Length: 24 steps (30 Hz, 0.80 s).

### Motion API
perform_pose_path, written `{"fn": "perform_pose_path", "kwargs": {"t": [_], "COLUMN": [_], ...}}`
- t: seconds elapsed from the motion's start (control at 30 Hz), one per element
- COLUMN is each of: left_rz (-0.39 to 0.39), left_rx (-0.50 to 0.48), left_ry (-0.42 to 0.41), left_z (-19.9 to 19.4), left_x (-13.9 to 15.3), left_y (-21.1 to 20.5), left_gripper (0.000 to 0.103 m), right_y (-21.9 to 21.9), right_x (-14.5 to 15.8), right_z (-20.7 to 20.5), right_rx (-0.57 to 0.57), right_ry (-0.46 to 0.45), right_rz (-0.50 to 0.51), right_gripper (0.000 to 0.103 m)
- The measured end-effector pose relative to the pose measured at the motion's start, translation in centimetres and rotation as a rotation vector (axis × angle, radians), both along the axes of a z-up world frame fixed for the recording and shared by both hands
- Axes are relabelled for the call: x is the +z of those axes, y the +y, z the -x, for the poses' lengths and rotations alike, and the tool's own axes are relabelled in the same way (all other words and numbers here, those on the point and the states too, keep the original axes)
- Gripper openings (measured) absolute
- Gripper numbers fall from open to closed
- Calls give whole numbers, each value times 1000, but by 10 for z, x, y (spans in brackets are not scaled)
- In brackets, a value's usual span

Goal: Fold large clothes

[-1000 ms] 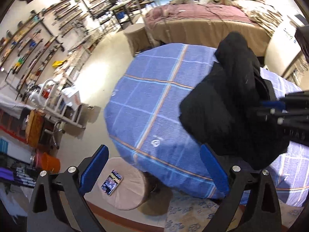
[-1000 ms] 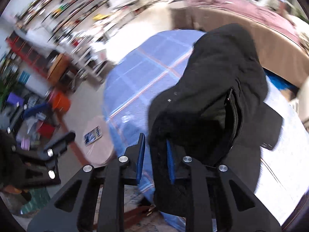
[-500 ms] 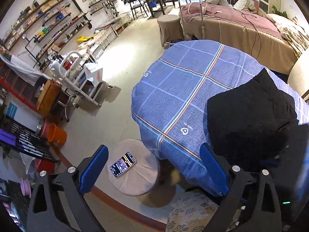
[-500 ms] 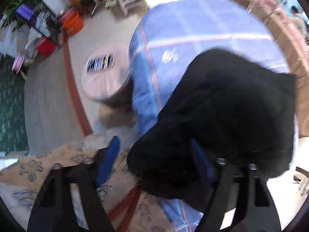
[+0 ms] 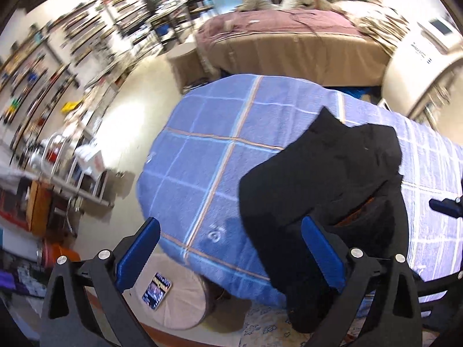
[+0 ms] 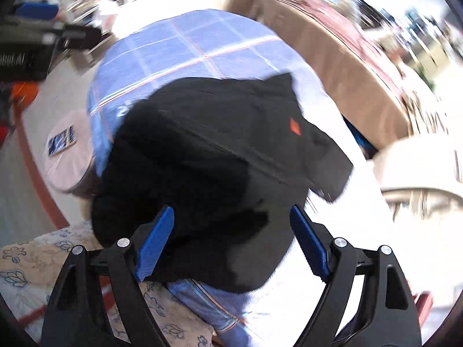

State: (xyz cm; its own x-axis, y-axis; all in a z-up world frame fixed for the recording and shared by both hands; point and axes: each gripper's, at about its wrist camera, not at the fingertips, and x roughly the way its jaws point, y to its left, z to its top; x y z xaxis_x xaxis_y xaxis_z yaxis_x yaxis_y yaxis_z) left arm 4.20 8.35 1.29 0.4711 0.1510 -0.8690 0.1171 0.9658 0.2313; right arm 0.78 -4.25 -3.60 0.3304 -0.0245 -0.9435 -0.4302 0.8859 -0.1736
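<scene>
A black garment (image 5: 324, 185) (image 6: 214, 150) lies bunched on a table under a blue checked cloth (image 5: 220, 150) (image 6: 185, 43), with one edge hanging over the near side. My left gripper (image 5: 231, 251) is open above the table's near edge, its right finger over the garment's hanging part. Above the garment's near end, my right gripper (image 6: 231, 240) stands open, the pads apart from the cloth. A small orange patch (image 6: 295, 127) shows on the garment.
A round padded stool (image 5: 176, 297) (image 6: 69, 156) with a phone (image 5: 157, 289) on it stands below the table's edge. A bed with a pink cover (image 5: 289, 29) is behind the table. Shelving (image 5: 58, 72) lines the left wall. A patterned rug (image 6: 37, 266) lies underfoot.
My right gripper went from shut on the black garment to open, and the garment dropped onto the table. Both views swung across the table; the left gripper stayed open.
</scene>
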Motion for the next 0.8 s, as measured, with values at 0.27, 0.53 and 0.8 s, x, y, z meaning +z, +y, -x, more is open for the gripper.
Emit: {"fn": "perform_pose_path", "kwargs": {"t": [0.27,0.53,0.8], "left_rz": [7,-53,-70], "left_rx": [-224,-449,-677], "left_ry": [69,96,111], "left_z": [-25,-62,-157], "left_x": [-25,-49,-77], "left_y": [-70,-135,-207], "left_gripper": [97,97,97], "right_y": [-75,-136,-231], "right_x": [-10,-34,-66], "right_z": [1,6,26], "right_rx": [-268,-496,-886], "right_ry": [0,51,113], "right_rz": [16,-2,-267], "right_gripper": [82,82,82]}}
